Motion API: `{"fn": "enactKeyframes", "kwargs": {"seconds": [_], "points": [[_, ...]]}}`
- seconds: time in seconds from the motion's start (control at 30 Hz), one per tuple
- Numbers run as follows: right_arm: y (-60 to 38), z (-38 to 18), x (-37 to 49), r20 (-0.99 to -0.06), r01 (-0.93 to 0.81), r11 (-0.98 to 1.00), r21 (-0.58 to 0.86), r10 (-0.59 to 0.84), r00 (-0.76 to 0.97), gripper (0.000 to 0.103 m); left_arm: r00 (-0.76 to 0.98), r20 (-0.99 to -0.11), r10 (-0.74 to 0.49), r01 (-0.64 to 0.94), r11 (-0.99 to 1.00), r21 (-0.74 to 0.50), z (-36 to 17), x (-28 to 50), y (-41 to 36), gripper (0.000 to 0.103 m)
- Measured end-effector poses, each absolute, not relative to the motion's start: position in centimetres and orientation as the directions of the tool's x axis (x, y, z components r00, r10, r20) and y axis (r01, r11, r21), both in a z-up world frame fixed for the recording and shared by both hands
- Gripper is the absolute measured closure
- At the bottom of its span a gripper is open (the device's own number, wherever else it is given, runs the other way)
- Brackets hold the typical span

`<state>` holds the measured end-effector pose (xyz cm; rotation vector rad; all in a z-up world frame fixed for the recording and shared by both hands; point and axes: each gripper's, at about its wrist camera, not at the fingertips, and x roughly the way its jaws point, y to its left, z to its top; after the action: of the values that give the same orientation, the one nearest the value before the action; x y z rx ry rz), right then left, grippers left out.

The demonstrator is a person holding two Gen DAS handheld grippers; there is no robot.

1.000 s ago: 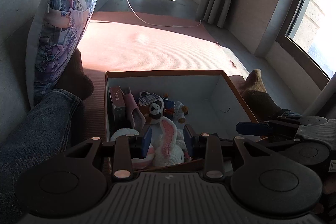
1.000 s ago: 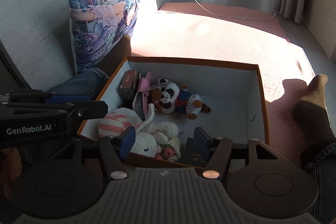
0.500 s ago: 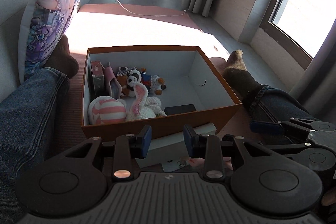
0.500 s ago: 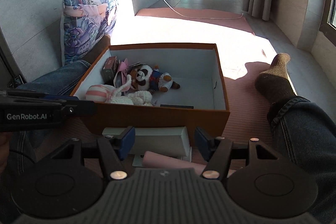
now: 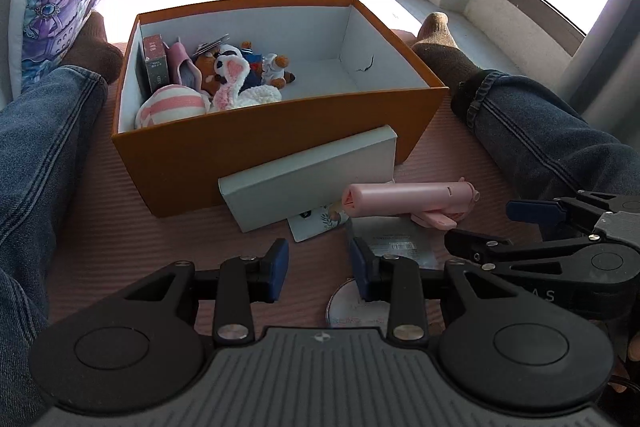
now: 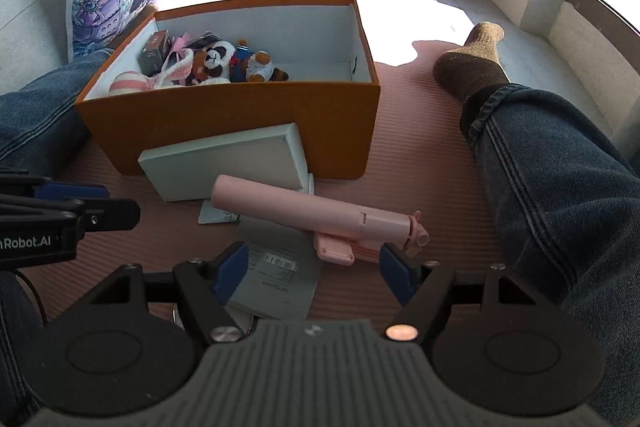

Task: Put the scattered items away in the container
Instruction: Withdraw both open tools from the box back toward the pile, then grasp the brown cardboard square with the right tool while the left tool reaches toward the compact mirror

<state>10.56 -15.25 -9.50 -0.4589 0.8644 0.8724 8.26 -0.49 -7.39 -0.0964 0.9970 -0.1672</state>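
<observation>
Blue-padded, the right gripper (image 6: pixel 314 269) has just been opening and stands wide, nothing clamped, over a grey packet (image 6: pixel 276 273), with the pink stick's (image 6: pixel 316 213) handle end just ahead. Beside it the left gripper (image 5: pixel 318 269) hangs half open and empty above the pink mat (image 5: pixel 132 239). Beyond both, a pale flat box (image 5: pixel 308 175) leans on the orange container (image 5: pixel 224 151), which holds plush toys (image 5: pixel 236 75)
</observation>
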Motion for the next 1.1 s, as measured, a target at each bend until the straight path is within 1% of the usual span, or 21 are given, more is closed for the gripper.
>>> {"fn": "enactKeyframes", "kwargs": {"seconds": [0.17,0.37,0.63,0.73,0.97,1.1], "points": [[-15.5,-10.2,11.4,-0.833,-0.791,0.612,-0.002,0.437,0.340,0.028,0.506,-0.842,-0.188,0.085,0.982,-0.169,-8.2,8.2,-0.2,0.063],[-15.7,-11.2,12.3,-0.857,-0.771,0.634,0.053,0.425,0.291,0.029,0.483,-0.847,-0.221,0.057,0.974,-0.221,-9.4,8.2,0.6,0.063],[-15.1,-12.0,12.8,-0.876,-0.771,0.632,0.078,0.412,0.249,0.029,0.452,-0.853,-0.259,0.053,0.963,-0.264,-10.4,8.9,0.8,0.063],[-14.9,-12.3,12.9,-0.884,-0.772,0.629,0.092,0.409,0.228,0.031,0.437,-0.859,-0.267,0.045,0.960,-0.276,-10.8,9.1,1.0,0.063],[-13.8,-13.4,12.7,-0.900,-0.791,0.590,0.160,0.416,0.129,0.031,0.381,-0.877,-0.291,0.064,0.955,-0.289,-11.9,9.7,0.4,0.063],[-13.4,-14.2,13.3,-0.904,-0.765,0.605,0.220,0.421,0.073,0.031,0.357,-0.887,-0.292,0.045,0.954,-0.296,-12.5,10.0,0.5,0.063]]}}
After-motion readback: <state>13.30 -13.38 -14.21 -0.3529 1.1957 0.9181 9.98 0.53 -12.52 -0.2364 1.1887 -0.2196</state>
